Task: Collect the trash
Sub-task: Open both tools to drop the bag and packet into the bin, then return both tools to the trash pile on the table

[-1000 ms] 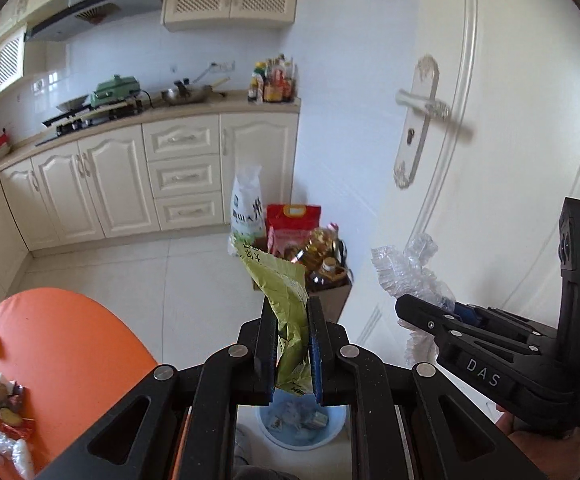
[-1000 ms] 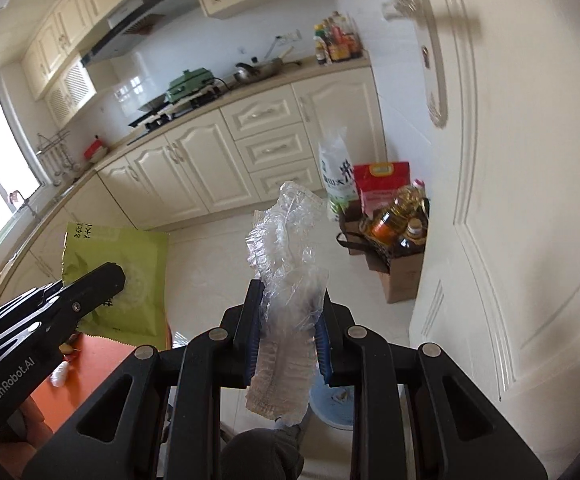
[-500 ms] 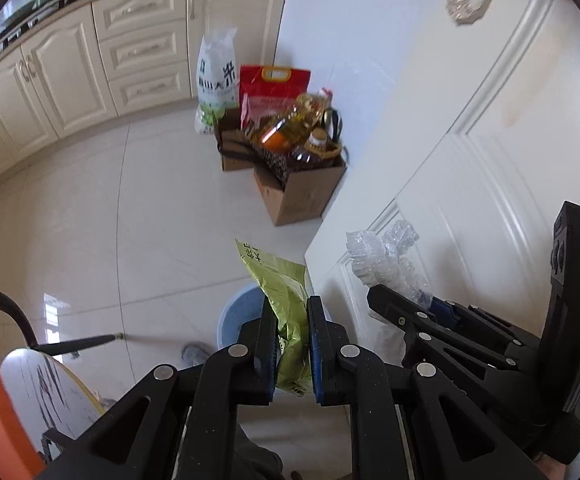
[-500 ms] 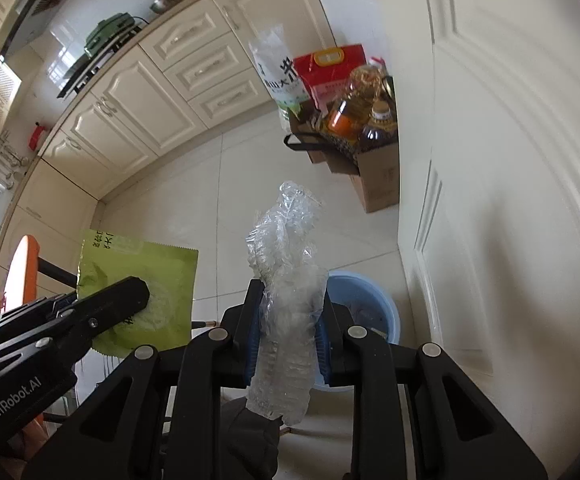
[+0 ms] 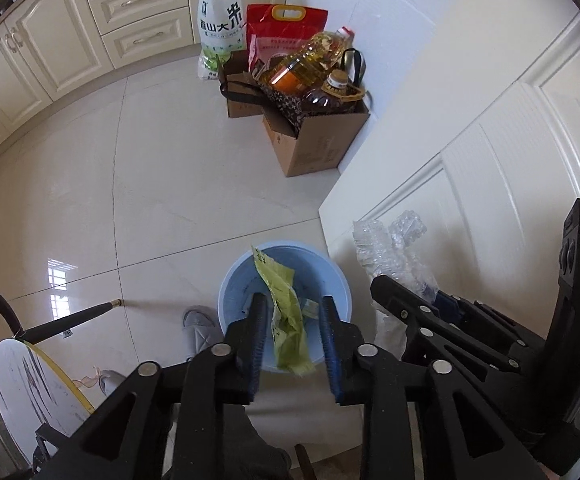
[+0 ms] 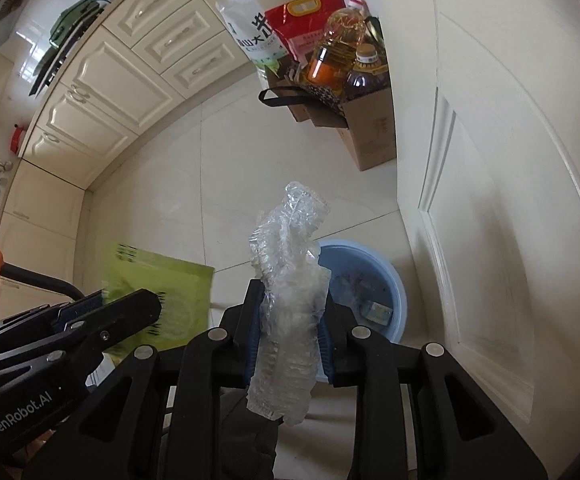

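Note:
My left gripper (image 5: 292, 300) points down over a round blue bin (image 5: 330, 264) on the floor. Its jaws are opening, and a green snack wrapper (image 5: 285, 312) hangs loose between the pads, touching neither firmly, over the bin's mouth. To its right, my right gripper (image 5: 386, 292) holds a crushed clear plastic bottle (image 5: 390, 248). In the right wrist view the right gripper (image 6: 290, 292) is starting to open, but its pads still press the bottle (image 6: 290, 280), with the bin (image 6: 386, 280) just behind and to the right. The left gripper (image 6: 145, 300) and blurred wrapper (image 6: 169, 280) show at lower left.
A white door (image 5: 490, 120) stands close on the right of the bin. A cardboard box (image 5: 314, 140) with oil bottles and two rice bags (image 5: 219, 20) sit against the cream cabinets (image 5: 49, 40). A grey slipper (image 5: 197, 328) and a chair (image 5: 33, 380) lie at left.
Both grippers came down and tilted toward the floor until the blue bin lies right under them. The left jaws have spread and the green wrapper is loose. The right still grips the bottle.

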A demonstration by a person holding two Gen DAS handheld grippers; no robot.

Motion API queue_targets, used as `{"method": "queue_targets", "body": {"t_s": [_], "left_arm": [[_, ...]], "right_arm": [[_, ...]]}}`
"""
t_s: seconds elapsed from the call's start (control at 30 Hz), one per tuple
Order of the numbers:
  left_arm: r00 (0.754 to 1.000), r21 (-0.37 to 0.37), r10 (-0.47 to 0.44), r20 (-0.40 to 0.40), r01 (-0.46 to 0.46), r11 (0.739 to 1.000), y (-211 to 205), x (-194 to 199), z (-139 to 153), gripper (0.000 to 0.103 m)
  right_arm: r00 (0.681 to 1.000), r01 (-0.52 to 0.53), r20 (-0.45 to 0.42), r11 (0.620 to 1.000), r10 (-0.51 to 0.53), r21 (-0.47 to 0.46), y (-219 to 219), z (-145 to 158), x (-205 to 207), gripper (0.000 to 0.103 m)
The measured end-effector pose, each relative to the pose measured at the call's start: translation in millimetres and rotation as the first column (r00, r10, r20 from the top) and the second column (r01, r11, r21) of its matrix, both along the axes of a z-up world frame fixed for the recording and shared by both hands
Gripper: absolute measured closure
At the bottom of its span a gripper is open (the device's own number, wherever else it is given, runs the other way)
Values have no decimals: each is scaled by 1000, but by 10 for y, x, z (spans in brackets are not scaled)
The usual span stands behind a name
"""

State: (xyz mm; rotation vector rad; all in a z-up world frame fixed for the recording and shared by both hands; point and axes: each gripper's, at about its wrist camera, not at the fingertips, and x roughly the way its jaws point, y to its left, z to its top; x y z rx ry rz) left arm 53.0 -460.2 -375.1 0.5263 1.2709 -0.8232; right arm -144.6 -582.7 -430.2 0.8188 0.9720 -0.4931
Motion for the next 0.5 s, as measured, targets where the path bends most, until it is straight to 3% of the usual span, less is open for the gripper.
{"method": "queue_targets", "body": {"t_s": [0.03,0.13,0.3,0.43,0.5], "left_arm": [[1000,2,10,13,-10,1000,-11,16,-20,51],[999,7,35,38,-35,999,-32,49,-56,29],[996,12,69,60,-70,997,11,26,-26,21],[992,-10,82,100,-82,997,177,-126,212,15],[989,-26,87,124,-84,996,294,-239,380,13]], "right_arm": [[1000,6,-6,1000,-6,-2,-15,-15,6,73],[1000,23,-12,1000,-23,6,-44,-44,-16,52],[999,42,2,999,-42,10,-60,-34,-75,22],[997,70,14,998,-70,-7,-25,72,-119,0],[997,80,24,997,-80,-18,-2,161,-152,0]]}}
